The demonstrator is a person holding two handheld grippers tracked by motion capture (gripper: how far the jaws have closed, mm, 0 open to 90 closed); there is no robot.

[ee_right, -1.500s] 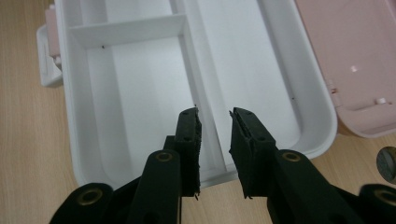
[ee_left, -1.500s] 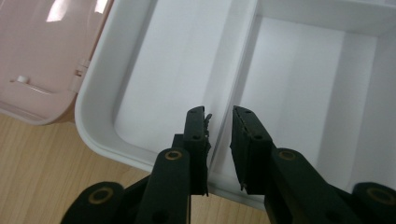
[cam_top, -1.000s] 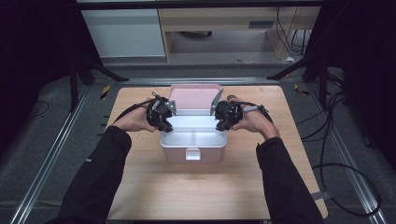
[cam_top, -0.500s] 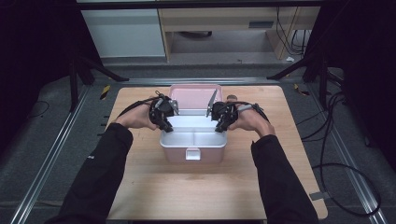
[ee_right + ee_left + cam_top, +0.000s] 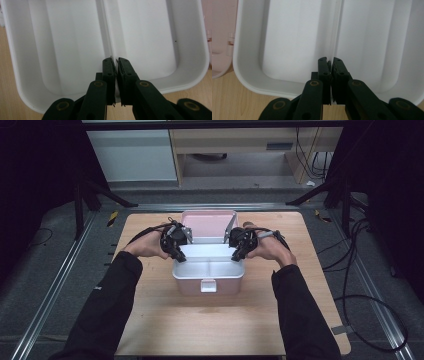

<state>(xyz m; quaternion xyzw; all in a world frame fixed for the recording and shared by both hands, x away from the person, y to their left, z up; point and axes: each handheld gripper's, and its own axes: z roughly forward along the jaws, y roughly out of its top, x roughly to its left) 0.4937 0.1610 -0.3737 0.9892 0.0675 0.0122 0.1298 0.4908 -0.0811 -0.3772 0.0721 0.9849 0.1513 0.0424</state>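
Box (image 5: pixel 207 270) sits mid-frame on the table (image 5: pixel 165 320), pink lid (image 5: pixel 207 226) open behind. Left gripper (image 5: pixel 329 63) and right gripper (image 5: pixel 115 63) each pinch its divider (image 5: pixel 336 37) from opposite ends, apparently for a level lift.

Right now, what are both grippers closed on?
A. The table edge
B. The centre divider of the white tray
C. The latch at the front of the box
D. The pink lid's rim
B: in each gripper view the jaws pinch the thin ridge between the two compartments of the white tray, the left gripper and right gripper from opposite ends.
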